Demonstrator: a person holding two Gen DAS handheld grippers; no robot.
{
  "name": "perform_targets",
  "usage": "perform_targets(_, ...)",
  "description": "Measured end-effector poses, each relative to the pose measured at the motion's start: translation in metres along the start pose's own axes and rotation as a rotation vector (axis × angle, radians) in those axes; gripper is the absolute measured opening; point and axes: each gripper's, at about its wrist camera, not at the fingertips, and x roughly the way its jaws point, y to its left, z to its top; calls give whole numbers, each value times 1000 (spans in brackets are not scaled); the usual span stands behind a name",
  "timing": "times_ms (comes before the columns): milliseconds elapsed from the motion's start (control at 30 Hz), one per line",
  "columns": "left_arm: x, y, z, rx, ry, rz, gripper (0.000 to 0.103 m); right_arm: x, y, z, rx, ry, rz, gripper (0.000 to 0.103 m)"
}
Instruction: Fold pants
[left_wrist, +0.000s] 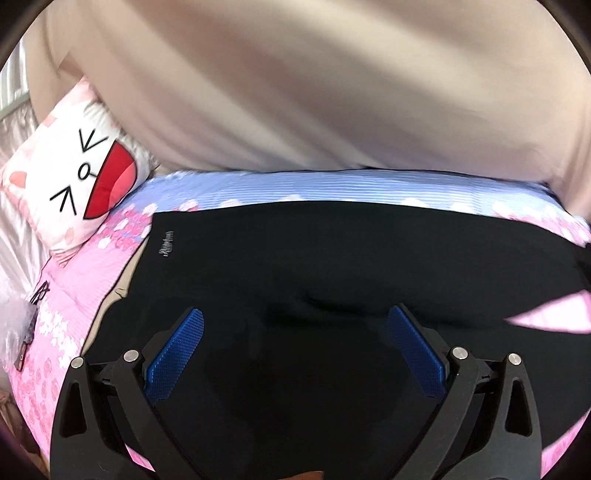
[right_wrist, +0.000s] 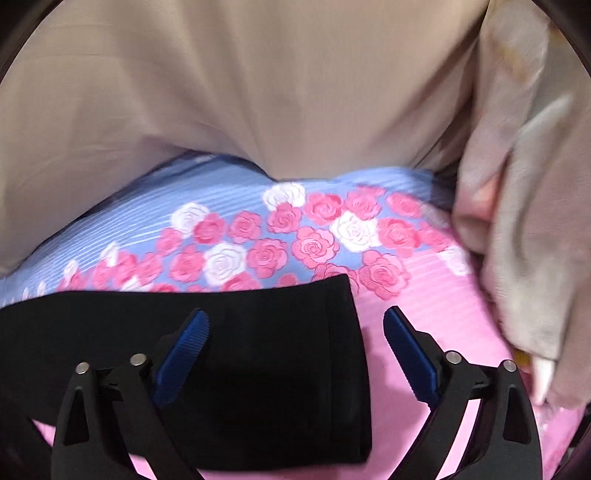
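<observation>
You are holding both tools spread wide and gripping nothing: your left gripper (left_wrist: 295, 325) is hovering over the black pants (left_wrist: 314, 266) lying flat on the rose-print bedspread (right_wrist: 266, 229), while your right gripper (right_wrist: 295, 325) is straddling their edge (right_wrist: 354, 332).

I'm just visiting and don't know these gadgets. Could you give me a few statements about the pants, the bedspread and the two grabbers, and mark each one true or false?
1. The pants are black. True.
2. The left gripper is clamped shut on the fabric. False: its blue pads stand wide apart above the pants, gripping nothing.
3. The bedspread carries a rose print. True.
4. The right gripper is open. True.
5. The cartoon-face pillow lies on top of the pants. False: it sits off to the side, on the bedspread.
</observation>
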Motion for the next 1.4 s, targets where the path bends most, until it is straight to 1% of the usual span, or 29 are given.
perform_targets(33, 9, 13, 7, -19, 6, 16, 98, 10, -4, 2, 11, 24, 15, 78)
perform_targets(100, 25, 37, 19, -48, 15, 60, 98, 23, -6, 3, 17, 65, 22, 75)
perform_targets(167, 45, 67, 34, -80, 27, 113, 98, 25, -2, 2, -2, 54, 26, 71)
perform_targets(200, 55, 82, 41, -100, 36, 132, 98, 24, 0, 2, -8, 51, 32, 63)
perform_targets(233, 68, 101, 50, -118, 48, 147, 98, 23, 0, 2, -11, 48, 41, 46)
perform_targets(267, 79, 116, 57, -139, 63, 168, 98, 22, 0, 2, -7, 43, 53, 34)
perform_targets(300, 93, 135, 66, -167, 83, 176, 98, 21, -1, 3, 5, 38, 65, 17)
perform_targets(333, 104, 146, 72, -187, 96, 179, 98, 20, -4, 3, 29, 44, 102, 14)
perform_targets(400, 129, 173, 87, -218, 117, 188, 98, 20, -2, 3, 39, 45, 104, 13)
perform_targets(433, 140, 180, 92, -227, 138, 201, 98, 19, 1, 2, 25, 43, 88, 13)
perform_targets(500, 159, 192, 102, -232, 157, 197, 98, 20, 3, 3, 25, 39, 70, 13)
perform_targets(567, 179, 199, 109, -226, 173, 240, 98, 19, 5, 3, 36, 38, 59, 14)
perform_targets(600, 189, 202, 110, -222, 188, 241, 98, 21, 5, 3, 42, 38, 54, 14)
perform_targets(667, 213, 209, 110, -230, 247, 195, 97, 22, 3, 1, 48, 35, 49, 15)
perform_targets(700, 222, 212, 108, -246, 275, 172, 83, 22, 3, 0, 53, 37, 46, 16)
perform_targets(733, 231, 216, 106, -267, 302, 135, 59, 22, 2, 1, 56, 40, 45, 16)
perform_targets(767, 237, 219, 103, -303, 329, 82, 53, 22, 2, 2, 58, 43, 41, 16)
perform_targets(800, 236, 222, 103, -337, 323, 72, 46, 21, 2, 2, 60, 45, 37, 16)
perform_targets(833, 233, 223, 102, -338, 318, 66, 34, 22, 3, 3, 61, 48, 34, 16)
perform_targets(867, 229, 221, 104, -325, 318, 42, 22, 21, 4, 4, 61, 48, 30, 16)
perform_targets(900, 223, 221, 105, -327, 310, 32, 21, 21, 5, 5, 61, 46, 28, 16)
perform_targets(967, 200, 219, 108, -325, 258, 12, 20, 14, 8, 7, 63, 27, 34, 16)
perform_targets(1000, 181, 219, 111, -319, 217, -5, 19, 7, 8, 7, 69, 10, 38, 15)
perform_targets(1067, 150, 221, 112, -322, 162, -37, 18, -11, 7, 8, 71, -29, 54, 15)
perform_targets(1100, 132, 222, 112, -324, 136, -56, 12, -20, 7, 8, 68, -45, 62, 15)
perform_targets(1200, 72, 227, 107, -322, 71, -121, 12, -61, 6, 5, 49, -105, 103, 15)
perform_targets(1300, 20, 234, 92, -287, 33, -153, 12, -103, 2, -3, 16, -161, 149, 15)
perform_targets(1367, -15, 238, 71, -251, 9, -163, 12, -134, -2, -13, -15, -197, 190, 15)
perform_targets(1400, -35, 241, 55, -230, 2, -161, 12, -152, -6, -24, -40, -216, 210, 15)
